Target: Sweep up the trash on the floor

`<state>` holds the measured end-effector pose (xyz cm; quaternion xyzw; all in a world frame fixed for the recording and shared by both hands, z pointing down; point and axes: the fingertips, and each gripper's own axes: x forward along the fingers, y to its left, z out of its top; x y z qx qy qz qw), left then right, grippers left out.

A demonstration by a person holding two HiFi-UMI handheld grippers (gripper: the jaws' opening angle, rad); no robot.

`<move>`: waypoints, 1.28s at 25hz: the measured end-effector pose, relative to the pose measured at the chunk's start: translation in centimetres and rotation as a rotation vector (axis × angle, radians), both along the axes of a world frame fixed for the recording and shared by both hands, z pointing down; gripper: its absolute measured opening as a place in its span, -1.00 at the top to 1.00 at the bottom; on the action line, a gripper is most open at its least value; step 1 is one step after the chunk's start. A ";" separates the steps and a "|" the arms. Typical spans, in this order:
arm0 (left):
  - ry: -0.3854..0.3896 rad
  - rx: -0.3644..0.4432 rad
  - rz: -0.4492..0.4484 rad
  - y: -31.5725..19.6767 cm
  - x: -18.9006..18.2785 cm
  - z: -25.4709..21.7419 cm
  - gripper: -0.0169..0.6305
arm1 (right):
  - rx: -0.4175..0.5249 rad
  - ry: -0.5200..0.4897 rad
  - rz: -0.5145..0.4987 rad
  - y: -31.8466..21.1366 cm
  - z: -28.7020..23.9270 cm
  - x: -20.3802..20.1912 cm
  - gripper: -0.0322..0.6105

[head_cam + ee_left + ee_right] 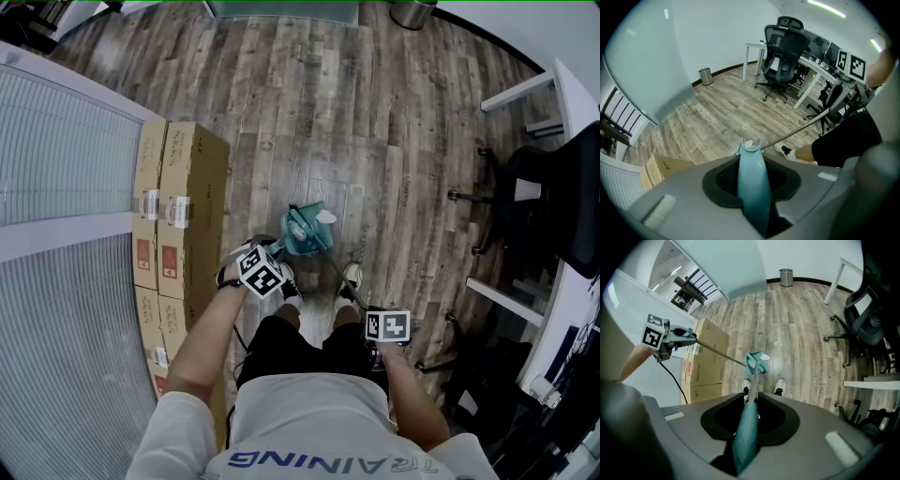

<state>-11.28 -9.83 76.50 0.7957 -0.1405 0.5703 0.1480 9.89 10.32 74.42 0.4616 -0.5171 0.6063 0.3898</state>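
Note:
A teal dustpan and broom head (306,231) rest together on the wood floor just ahead of my shoes, with a small white scrap of trash (326,217) at their far edge. My left gripper (266,268) is shut on a teal handle (752,183). Its thin pole (717,350) slants down to the teal parts (755,361). My right gripper (385,330) is shut on the second teal handle (746,437), whose pole (801,126) also runs to the floor. Which handle drives the broom I cannot tell.
Stacked cardboard boxes (183,216) line the left beside a ribbed partition (66,159). A black office chair (539,192) and a white desk (572,281) stand on the right. A metal waste bin (411,11) sits at the far wall. Shoes (351,277) stand behind the dustpan.

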 end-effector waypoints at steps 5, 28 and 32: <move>-0.001 -0.001 0.000 0.0 0.1 0.0 0.65 | 0.020 0.025 0.114 0.1 -0.9 4.7 0.56; -0.001 0.008 -0.011 0.7 0.3 -0.1 0.65 | -0.022 0.183 0.038 -0.2 2.6 6.9 0.56; -0.001 0.009 -0.007 0.7 0.3 0.0 0.65 | -0.045 0.142 -0.044 0.3 2.3 3.8 0.56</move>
